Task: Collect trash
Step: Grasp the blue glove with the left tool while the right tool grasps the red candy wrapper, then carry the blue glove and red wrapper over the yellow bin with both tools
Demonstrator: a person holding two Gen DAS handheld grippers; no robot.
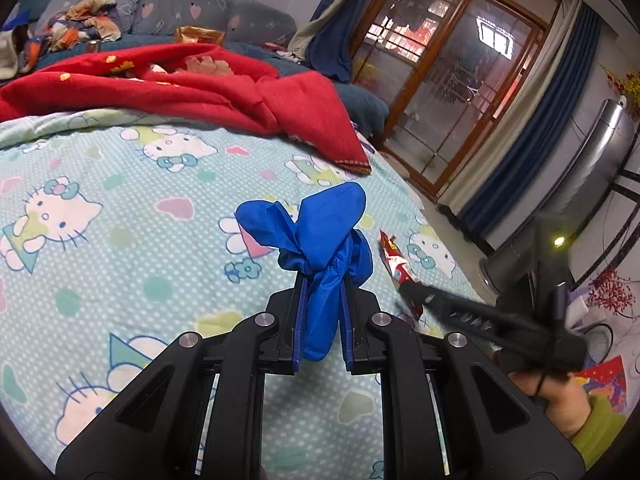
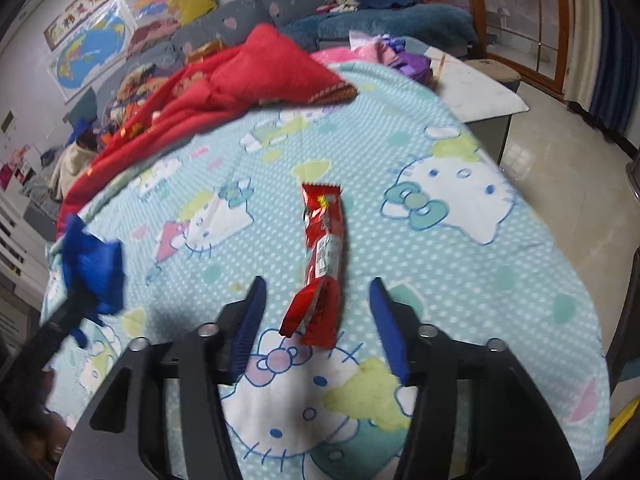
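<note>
On my left wrist camera, my left gripper (image 1: 323,280) is clamped on a crumpled blue disposable glove (image 1: 316,240), its jaws pressed against the bunched material, which fans out above the fingertips and hangs down between the fingers. The glove is held up over the Hello Kitty bedsheet (image 1: 120,208). Off to the right I see my right gripper (image 1: 408,290), dark and blurred, with its tips at the near end of a red snack wrapper (image 1: 394,258) lying on the sheet near the bed's edge; from here I cannot tell how its jaws stand. A red blanket (image 1: 200,88) lies rumpled across the far part of the bed, and beyond it are wood-framed glass doors (image 1: 452,72) with blue curtains.

On my right wrist camera, my right gripper (image 2: 318,292) has its jaws spread well apart, one blue pad (image 2: 250,320) on each side of the red snack wrapper (image 2: 324,252). The wrapper lies flat and lengthwise on the bedsheet (image 2: 440,260), its torn near end between the fingertips, touching neither pad. At the left edge my left gripper (image 2: 86,300) shows blurred, with the blue glove (image 2: 94,276) bunched at its tip. The red blanket (image 2: 224,80) sits further back, and a world map (image 2: 88,52) hangs on the wall.
</note>
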